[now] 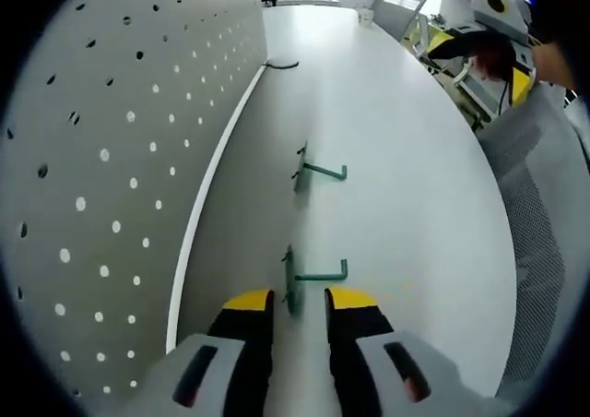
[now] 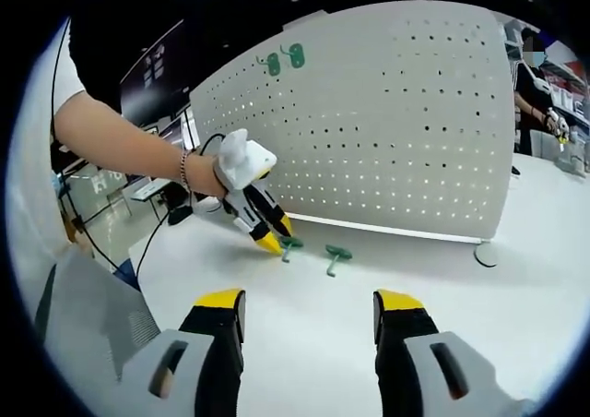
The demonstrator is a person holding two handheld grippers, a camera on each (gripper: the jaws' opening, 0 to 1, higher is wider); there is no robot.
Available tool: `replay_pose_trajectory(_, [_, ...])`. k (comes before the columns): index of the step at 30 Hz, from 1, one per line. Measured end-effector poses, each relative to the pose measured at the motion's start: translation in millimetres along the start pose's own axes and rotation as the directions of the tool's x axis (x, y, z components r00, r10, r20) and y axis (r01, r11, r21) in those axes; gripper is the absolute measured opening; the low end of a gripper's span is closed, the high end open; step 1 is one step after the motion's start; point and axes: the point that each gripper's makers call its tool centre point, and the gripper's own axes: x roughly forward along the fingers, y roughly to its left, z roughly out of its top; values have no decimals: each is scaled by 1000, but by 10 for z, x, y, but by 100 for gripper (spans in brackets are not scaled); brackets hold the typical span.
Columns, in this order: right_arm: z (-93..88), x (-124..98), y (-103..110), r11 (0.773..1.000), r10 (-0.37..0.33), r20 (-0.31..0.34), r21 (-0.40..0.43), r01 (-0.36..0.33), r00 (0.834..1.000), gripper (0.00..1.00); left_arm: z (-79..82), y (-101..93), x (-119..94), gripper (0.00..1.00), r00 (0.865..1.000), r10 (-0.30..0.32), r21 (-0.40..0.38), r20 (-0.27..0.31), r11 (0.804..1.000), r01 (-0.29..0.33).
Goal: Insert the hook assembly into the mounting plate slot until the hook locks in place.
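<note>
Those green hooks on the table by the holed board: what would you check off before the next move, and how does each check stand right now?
1. Near green hook lies between the left hand-held gripper jaws: ok.
2. Jaws closed on that hook: not ok, a gap shows on both sides.
3. Second green hook in sight, apart from the first: ok.
4. Pegboard in sight, with two green pieces already mounted high up: ok.
5. Right hand-held gripper free: ok, open over bare table.
6. Which hole takes the hook: cannot tell.
</note>
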Motion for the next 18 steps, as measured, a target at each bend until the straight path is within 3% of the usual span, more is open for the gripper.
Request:
replay_pose_trajectory(10, [-4,0,-12,1000,-3,1,-5,3,1000,58,1,64,1,5,999,49,-11,-20,999,-49])
replay_pose_trajectory(18, [3,3,-8,1000,-1,3,-2,1,1000,58,-1,65,6,3,998,56,-4,-22,998,-56])
